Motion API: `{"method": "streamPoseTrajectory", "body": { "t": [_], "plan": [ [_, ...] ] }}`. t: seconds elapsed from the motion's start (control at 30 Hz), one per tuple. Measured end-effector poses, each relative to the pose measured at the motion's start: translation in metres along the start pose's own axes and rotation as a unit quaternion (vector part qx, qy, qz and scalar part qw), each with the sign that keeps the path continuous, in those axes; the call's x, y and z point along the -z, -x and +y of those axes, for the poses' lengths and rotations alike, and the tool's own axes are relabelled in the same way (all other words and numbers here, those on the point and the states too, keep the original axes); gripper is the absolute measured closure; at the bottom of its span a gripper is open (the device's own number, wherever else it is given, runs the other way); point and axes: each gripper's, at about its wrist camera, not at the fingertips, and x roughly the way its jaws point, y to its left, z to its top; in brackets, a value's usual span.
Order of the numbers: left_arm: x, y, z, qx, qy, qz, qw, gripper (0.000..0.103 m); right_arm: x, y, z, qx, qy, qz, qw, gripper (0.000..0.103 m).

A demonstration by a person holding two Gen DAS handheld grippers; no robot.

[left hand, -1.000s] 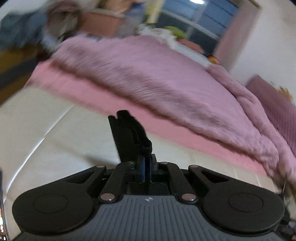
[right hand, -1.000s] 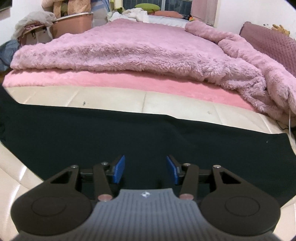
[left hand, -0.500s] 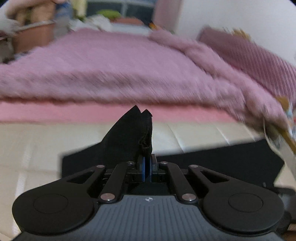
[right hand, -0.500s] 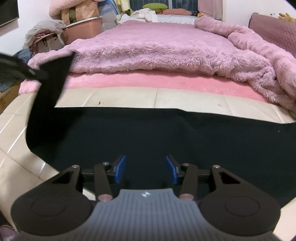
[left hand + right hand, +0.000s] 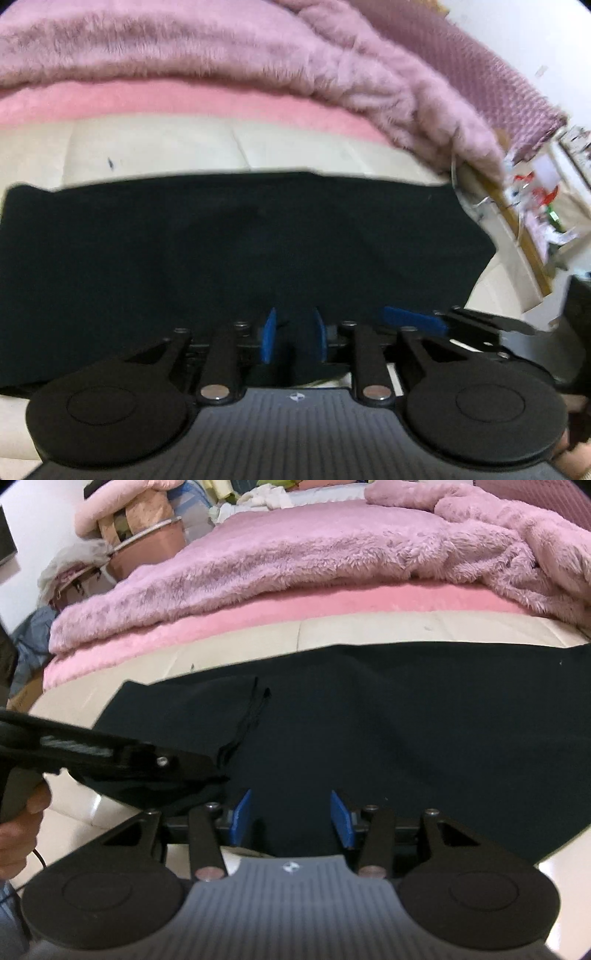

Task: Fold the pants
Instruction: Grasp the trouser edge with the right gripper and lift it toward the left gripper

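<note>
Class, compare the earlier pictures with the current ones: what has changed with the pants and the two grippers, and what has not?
The left gripper carried the pants end rightward over the rest, then opened and released it. The right gripper stayed open over the pants; the pink blanket is unchanged.

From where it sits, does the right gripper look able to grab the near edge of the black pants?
Probably yes: the right gripper is open right over the black pants, nothing between them.

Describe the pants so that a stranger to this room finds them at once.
Start at the fluffy pink blanket covering the bed. Before it lies a cream padded surface, and the pants lie flat across it. They are the only black cloth here, partly folded over at the left end.
</note>
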Motion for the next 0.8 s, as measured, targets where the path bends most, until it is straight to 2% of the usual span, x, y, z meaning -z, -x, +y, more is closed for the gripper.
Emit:
{"method": "streamPoseTrajectory", "body": {
  "t": [0.1,0.17,0.27,0.43,0.57,0.6,0.63,0.7,0.8],
  "plan": [
    [0.000,0.024,0.015,-0.055,-0.001,-0.030,0.9980,0.071,-0.005,0.001,0.004,-0.026,-0.012,-0.009,1.000,0.077],
    [0.001,0.035,0.028,-0.109,-0.010,-0.046,0.9929,0.071,-0.009,-0.001,0.008,-0.050,-0.023,-0.015,0.998,0.078],
    [0.006,0.049,0.048,-0.143,0.000,-0.055,0.9882,0.071,-0.014,-0.014,0.017,-0.077,-0.032,-0.012,0.996,0.078],
    [0.015,0.062,0.072,-0.158,0.031,-0.060,0.9851,0.071,-0.024,-0.038,0.026,-0.094,-0.048,-0.001,0.994,0.084],
    [0.020,0.061,0.079,-0.157,0.040,-0.053,0.9853,0.071,-0.030,-0.057,0.032,-0.071,-0.037,0.009,0.997,0.085],
    [0.020,0.060,0.080,-0.155,0.042,-0.052,0.9857,0.071,-0.031,-0.063,0.032,-0.061,-0.037,0.019,0.997,0.087],
    [0.020,0.058,0.080,-0.153,0.042,-0.052,0.9860,0.071,-0.031,-0.067,0.032,-0.062,-0.041,0.025,0.997,0.096],
    [0.021,0.057,0.082,-0.151,0.043,-0.051,0.9863,0.071,-0.029,-0.069,0.031,-0.071,-0.046,0.027,0.996,0.103],
    [0.021,0.057,0.083,-0.145,0.045,-0.054,0.9869,0.071,-0.030,-0.062,0.037,-0.065,-0.028,0.012,0.997,0.103]
  ]
}}
